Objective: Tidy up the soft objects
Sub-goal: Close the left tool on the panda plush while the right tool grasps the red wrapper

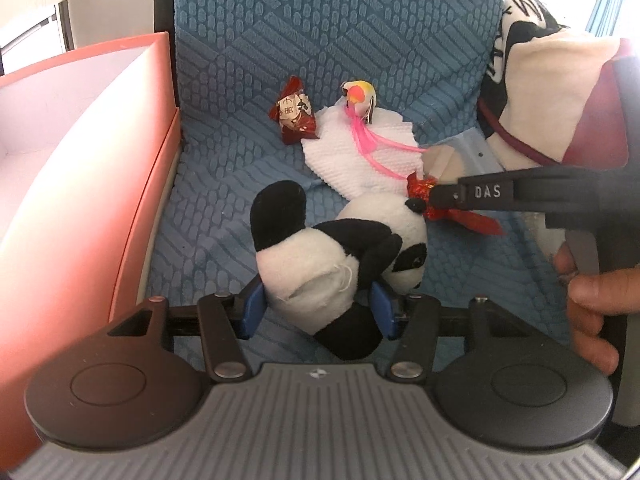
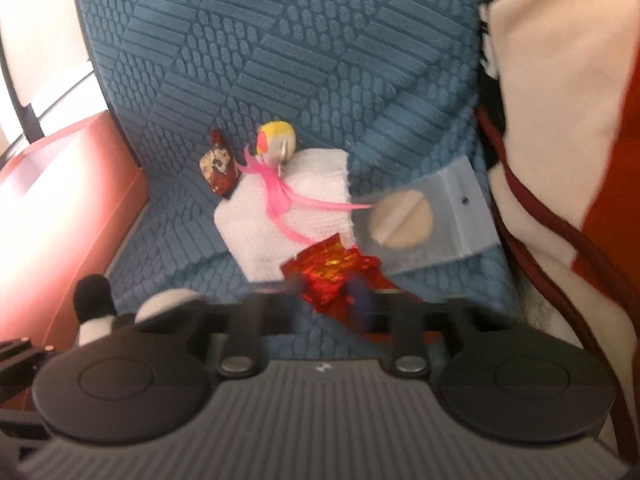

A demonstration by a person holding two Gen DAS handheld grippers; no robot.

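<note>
A black-and-white panda plush (image 1: 320,256) lies on the blue textured seat cover (image 1: 320,40). My left gripper (image 1: 318,312) is shut on its body, a blue pad (image 1: 253,310) pressing each side. My right gripper (image 1: 434,196) comes in from the right just beyond the panda's head, shut on a crinkled red foil wrapper (image 1: 420,186). The right wrist view is blurred; there the red foil wrapper (image 2: 328,274) sits between the fingers of my right gripper (image 2: 328,286), and the panda (image 2: 96,304) shows at the lower left.
Farther back lie a white tissue (image 1: 352,148), a small bird toy (image 1: 360,96) with pink feathers and a brown wrapped sweet (image 1: 294,114). A clear bag (image 2: 424,216) holds a round beige pad. An orange box (image 1: 80,128) stands left, a large plush (image 1: 552,92) right. A hand (image 1: 592,308) holds the right gripper.
</note>
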